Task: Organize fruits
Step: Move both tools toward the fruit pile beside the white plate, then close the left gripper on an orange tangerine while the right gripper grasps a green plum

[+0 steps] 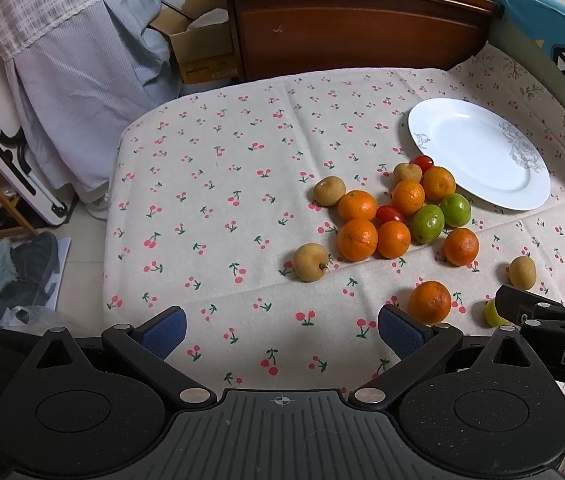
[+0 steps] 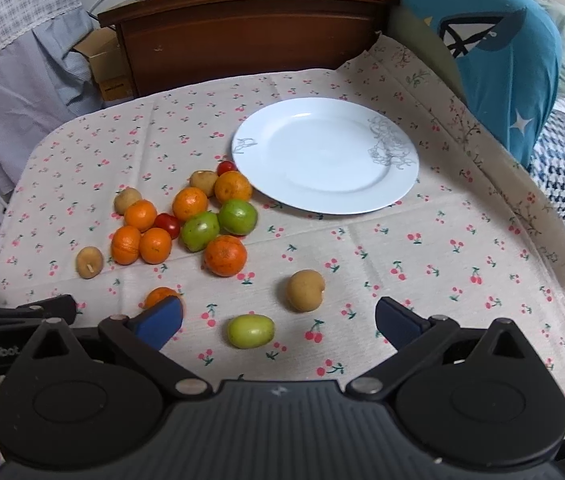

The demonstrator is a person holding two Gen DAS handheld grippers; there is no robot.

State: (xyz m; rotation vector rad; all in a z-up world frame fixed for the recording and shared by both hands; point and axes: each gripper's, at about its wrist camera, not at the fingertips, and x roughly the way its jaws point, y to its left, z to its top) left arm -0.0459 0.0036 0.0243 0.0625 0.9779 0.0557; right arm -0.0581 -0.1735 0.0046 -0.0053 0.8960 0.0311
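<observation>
Both jaws spread wide, empty. Best to straddle the green fruit [image 2: 251, 331] squarely with the right gripper [image 2: 278, 322], clamp softly, then carry to the plate [image 2: 362, 196].

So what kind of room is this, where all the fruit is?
Probably a bedroom at home: a wooden headboard stands behind the cherry-print cloth, bedding is piled beside it, and shoes lie on the floor.

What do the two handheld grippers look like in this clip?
Both match: black plastic bodies with round pivot housings, silver rivets and a ribbed grey centre plate. Left gripper and right gripper have blue ribbed pads. White lettering reads "GenRobot" and "DAS". No cables or sleeves show.
</observation>
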